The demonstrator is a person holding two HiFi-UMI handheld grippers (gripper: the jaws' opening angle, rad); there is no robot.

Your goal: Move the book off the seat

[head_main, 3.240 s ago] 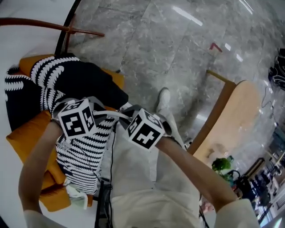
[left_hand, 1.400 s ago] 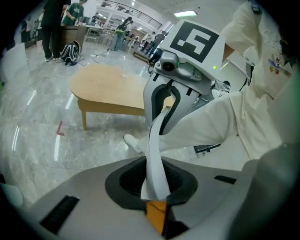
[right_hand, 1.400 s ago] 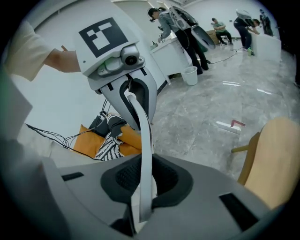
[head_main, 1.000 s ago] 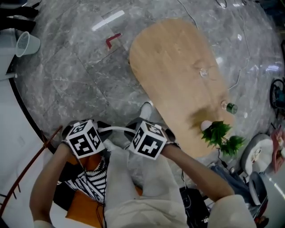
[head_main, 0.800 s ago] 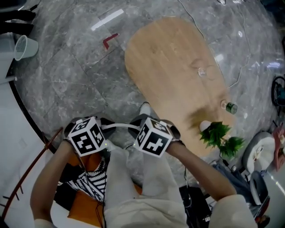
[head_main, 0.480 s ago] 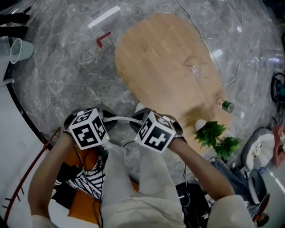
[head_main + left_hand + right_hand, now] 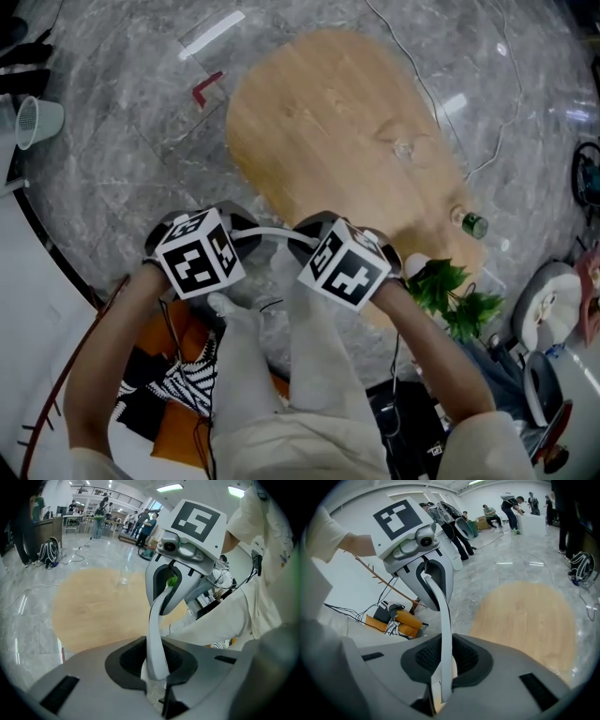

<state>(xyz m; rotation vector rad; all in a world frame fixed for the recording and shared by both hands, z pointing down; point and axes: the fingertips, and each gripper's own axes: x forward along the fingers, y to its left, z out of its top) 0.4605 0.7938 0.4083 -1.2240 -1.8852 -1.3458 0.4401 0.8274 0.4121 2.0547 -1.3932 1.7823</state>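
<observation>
A thin pale book [image 7: 266, 233], seen edge-on and slightly bowed, spans the gap between my two grippers. My left gripper [image 7: 240, 233] is shut on one end; in the left gripper view the book [image 7: 157, 634] rises from between the jaws [image 7: 157, 670] to the other gripper. My right gripper [image 7: 305, 234] is shut on the other end, and the book [image 7: 443, 634] shows the same way in its own view [image 7: 440, 672]. The orange seat [image 7: 173, 427], with a black-and-white striped cloth [image 7: 183, 384] on it, lies low at the left, behind the grippers.
An oval wooden table [image 7: 328, 122] lies just ahead, with a glass [image 7: 403, 148], a small bottle [image 7: 473, 224] and a green plant [image 7: 457, 292] near its right end. A mesh cup [image 7: 37, 120] stands far left. Marble floor [image 7: 122, 169] surrounds it. The person's pale trousers [image 7: 314, 375] are below.
The view has swung from the seat to the wooden table. Both grippers still hold the book between them and have moved forward, away from the seat and toward the table.
</observation>
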